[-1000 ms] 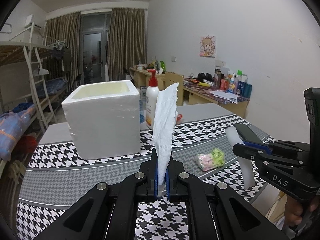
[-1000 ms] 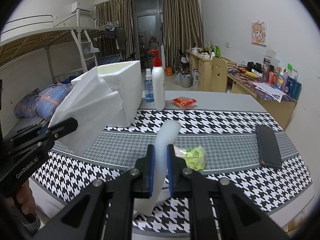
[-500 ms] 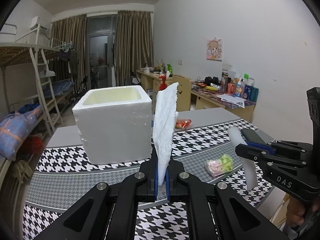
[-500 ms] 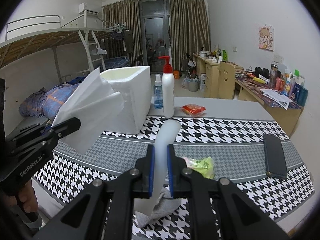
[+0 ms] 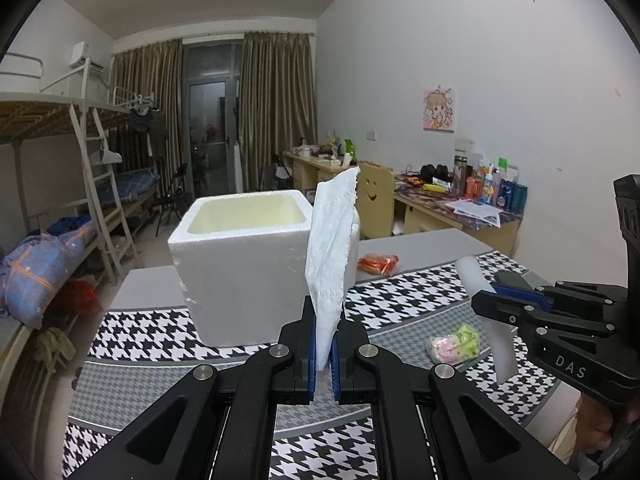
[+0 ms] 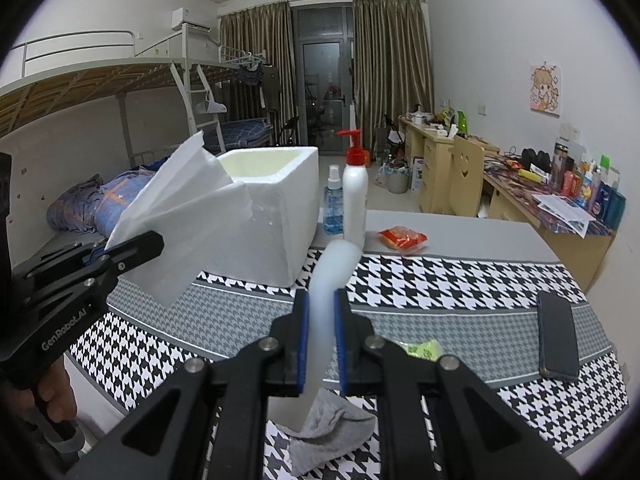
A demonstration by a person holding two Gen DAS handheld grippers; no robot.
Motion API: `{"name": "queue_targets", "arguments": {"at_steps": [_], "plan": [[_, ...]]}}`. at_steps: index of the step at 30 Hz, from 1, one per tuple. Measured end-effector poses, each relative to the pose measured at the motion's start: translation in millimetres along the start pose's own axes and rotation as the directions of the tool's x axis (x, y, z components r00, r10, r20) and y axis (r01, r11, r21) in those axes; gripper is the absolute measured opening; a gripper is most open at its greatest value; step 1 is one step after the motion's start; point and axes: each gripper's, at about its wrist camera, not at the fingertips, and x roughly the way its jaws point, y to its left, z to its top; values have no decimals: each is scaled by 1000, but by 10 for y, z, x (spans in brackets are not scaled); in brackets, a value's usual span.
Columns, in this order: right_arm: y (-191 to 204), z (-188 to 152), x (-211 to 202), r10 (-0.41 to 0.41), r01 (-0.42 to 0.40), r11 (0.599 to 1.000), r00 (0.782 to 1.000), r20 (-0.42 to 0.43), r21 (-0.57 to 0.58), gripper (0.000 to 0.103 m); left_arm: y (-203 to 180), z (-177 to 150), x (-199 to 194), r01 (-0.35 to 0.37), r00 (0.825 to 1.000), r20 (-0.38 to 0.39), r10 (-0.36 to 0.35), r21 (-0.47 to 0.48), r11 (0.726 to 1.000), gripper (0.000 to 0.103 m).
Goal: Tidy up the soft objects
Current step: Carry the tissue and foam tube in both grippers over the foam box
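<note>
My left gripper (image 5: 323, 350) is shut on a white paper tissue (image 5: 330, 256) that stands upright in front of the open white foam box (image 5: 244, 268). From the right wrist view the same tissue (image 6: 188, 216) hangs beside the foam box (image 6: 276, 216), with the left gripper (image 6: 154, 240) low at the left. My right gripper (image 6: 321, 332) is shut on a white foam strip (image 6: 330, 276) that bends up out of the jaws; the left wrist view shows this strip (image 5: 486, 316) at the right. A grey sock (image 6: 332, 428) lies on the table under the right gripper. A green and pink soft packet (image 5: 454, 342) lies on the houndstooth tablecloth (image 5: 132, 344).
A white pump bottle (image 6: 355, 192) and a small blue spray bottle (image 6: 333, 204) stand behind the box. A red snack packet (image 6: 402, 238) lies at the back, a black phone (image 6: 557, 334) at the right. Bunk beds stand left, cluttered desks right.
Both grippers have risen slightly with their loads, so the foam box's inside shows more. The grey sock has come into the right wrist view below the foam strip.
</note>
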Motion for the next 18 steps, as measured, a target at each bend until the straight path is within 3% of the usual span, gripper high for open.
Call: {"name": "queue_targets", "arguments": {"at_steps": [18], "plan": [[197,318,38,27,-24,998,999,45,-56,15,206,194,78,-45,999,20,45,-16,999,6]]}}
